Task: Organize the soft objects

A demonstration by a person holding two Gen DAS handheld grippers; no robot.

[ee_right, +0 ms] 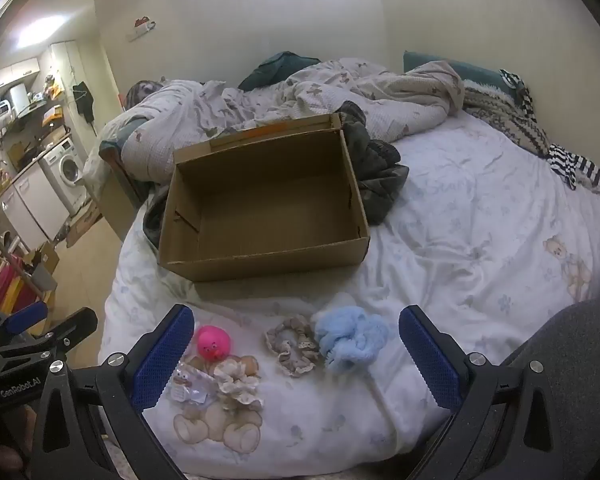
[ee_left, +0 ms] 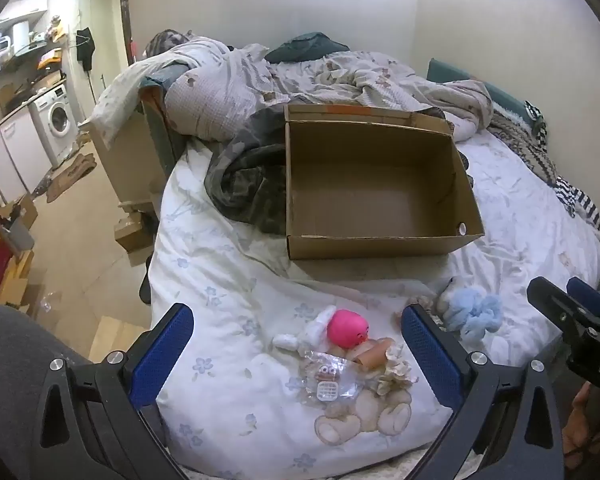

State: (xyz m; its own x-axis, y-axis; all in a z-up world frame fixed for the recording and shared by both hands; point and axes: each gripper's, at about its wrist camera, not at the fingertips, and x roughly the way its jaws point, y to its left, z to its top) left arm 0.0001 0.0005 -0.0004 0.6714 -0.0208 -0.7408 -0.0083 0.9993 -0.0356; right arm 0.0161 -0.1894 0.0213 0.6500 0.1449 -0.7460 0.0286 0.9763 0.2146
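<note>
A: So, where do the 2 grippers stand?

B: The left gripper hangs over the near edge of the bed with its blue pads spread wide and nothing between them but the bedding below. The right gripper is the same, jaws fully apart, holding nothing. Each shows at the edge of the other's view.

A: And the soft things?

B: They lie in a loose row on the white sheet, near the front. At the left is a pink round toy with a small face; just in front of it lie a crinkled clear packet and a beige frilly scrunchie, both resting on a teddy bear printed on the sheet. Further right is a second beige scrunchie, and touching its right side a fluffy light-blue scrunchie.

A: Anything else by the pink toy?

B: From the left wrist view, a small white fuzzy piece lies against its left side. What it is I cannot tell.

A: The box?

B: An open cardboard box sits behind the row, empty inside, well apart from the toys. A dark camouflage cloth is bunched against it, and a rumpled quilt lies beyond.
</note>
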